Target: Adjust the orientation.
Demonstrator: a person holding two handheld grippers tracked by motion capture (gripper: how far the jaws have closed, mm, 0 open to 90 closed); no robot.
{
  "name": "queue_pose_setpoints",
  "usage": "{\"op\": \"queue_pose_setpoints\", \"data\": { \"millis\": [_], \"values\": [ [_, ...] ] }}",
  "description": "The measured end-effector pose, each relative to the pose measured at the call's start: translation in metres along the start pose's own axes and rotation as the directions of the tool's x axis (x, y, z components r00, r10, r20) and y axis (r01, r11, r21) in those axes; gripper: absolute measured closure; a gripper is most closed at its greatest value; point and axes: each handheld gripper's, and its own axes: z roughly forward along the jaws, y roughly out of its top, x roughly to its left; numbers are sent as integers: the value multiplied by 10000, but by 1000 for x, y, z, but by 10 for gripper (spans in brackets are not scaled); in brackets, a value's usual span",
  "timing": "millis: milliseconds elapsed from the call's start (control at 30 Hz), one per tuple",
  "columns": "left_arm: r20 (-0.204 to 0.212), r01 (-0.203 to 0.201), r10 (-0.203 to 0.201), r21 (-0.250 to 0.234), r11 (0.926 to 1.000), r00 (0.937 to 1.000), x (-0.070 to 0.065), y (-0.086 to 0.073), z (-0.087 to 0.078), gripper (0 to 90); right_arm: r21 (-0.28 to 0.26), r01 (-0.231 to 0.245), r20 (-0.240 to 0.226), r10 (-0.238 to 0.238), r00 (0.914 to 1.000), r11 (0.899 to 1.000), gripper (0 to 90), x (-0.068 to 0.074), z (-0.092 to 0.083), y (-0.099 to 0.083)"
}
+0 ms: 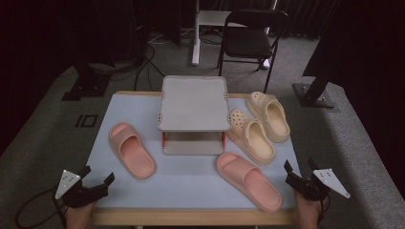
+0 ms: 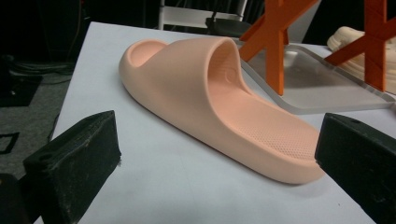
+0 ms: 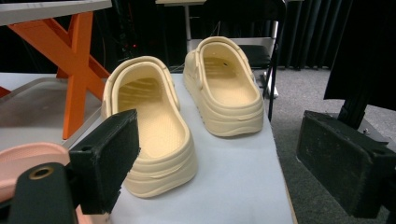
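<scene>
Both tongs are released and hold nothing — the left tongs (image 1: 98, 182) hover at the tabletop's (image 1: 191, 183) near left corner, the right tongs (image 1: 297, 172) at its near right corner. One pink slide (image 1: 131, 150) lies toward the left edge, just ahead of the left tongs; the other pink slide (image 1: 248, 181) lies near the front edge, close to the right tongs. Two cream clogs (image 1: 260, 126) sit by the right edge beside a grey rack (image 1: 193, 102) — at the far middle.

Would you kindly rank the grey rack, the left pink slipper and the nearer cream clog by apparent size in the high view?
1. Grey rack, clearly largest.
2. Left pink slipper and nearer cream clog: they look alike, so I won't rank them.
</scene>
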Motion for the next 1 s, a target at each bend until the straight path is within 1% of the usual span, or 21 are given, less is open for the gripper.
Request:
{"op": "queue_pose_setpoints", "data": {
  "millis": [67, 233, 267, 300, 333, 400, 500, 567, 600, 633, 667, 767, 833, 867, 967, 1000],
  "values": [
    [63, 11, -11, 79, 10000, 10000, 0, -1, 2, 0, 19, 13, -27, -13, 10000, 10000, 127, 1, 0, 1],
    [28, -29, 28, 409, 9992, 10000, -2, -2, 9, 0, 7, 33, -106, -33, 9999, 10000, 127, 2, 1, 0],
    [65, 22, -25, 514, 9987, 10000, -1, -3, 11, 0, 40, 61, -78, -61, 10000, 10000, 128, 3, 2, 0],
    [32, 35, -37, 622, 9981, 10000, -1, -3, 12, 0, 20, 48, -78, -47, 10000, 10000, 128, 3, 2, -1],
    [32, 35, -37, 622, 9981, 10000, -1, -3, 12, 0, 20, 48, -78, -47, 10000, 10000, 128, 3, 2, -1],
    [-19, 123, -122, 847, 9963, 9999, 2, -5, 16, 0, 24, 32, -66, -31, 10000, 10000, 128, 3, 3, -2],
    [-55, 316, -312, 971, 9948, 9995, 5, -5, 20, 0, 46, -77, -39, 77, 10000, 10000, 128, 3, 4, -3],
    [-98, 296, -288, 993, 9946, 9995, 5, -4, 22, 0, 78, -123, -57, 123, 9999, 9999, 128, 3, 4, -4],
    [-104, 368, -359, 1036, 9939, 9993, 4, -2, 26, 0, 154, -146, -46, 147, 9999, 9998, 127, 3, 5, -4],
    [-188, 318, -300, 1063, 9938, 9994, 3, -2, 27, 0, 192, -136, -176, 139, 9997, 9997, 128, 3, 5, -4],
    [-223, 278, -254, 1145, 9930, 9994, 1, -1, 29, 0, 265, -128, -148, 132, 9998, 9996, 128, 3, 6, -5],
    [-147, 243, -227, 1254, 9918, 9996, 0, -1, 33, 0, 353, -135, -153, 141, 9998, 9993, 128, 4, 7, -6],
    [-247, 206, -176, 1270, 9917, 9995, -2, 1, 35, 0, 373, -119, -170, 125, 9998, 9992, 128, 5, 8, -6],
    [-342, 162, -116, 1355, 9906, 9993, -2, 3, 37, 0, 370, -130, -157, 135, 9998, 9992, 128, 5, 8, -6],
    [-538, -64, 140, 1375, 9905, 9985, -3, 7, 40, 0, 381, -136, -173, 143, 9997, 9992, 128, 6, 9, -6],
    [-528, -86, 158, 1332, 9911, 9985, -2, 8, 41, 0, 381, -156, -217, 164, 9996, 9992, 128, 6, 8, -6]
  ]
}}
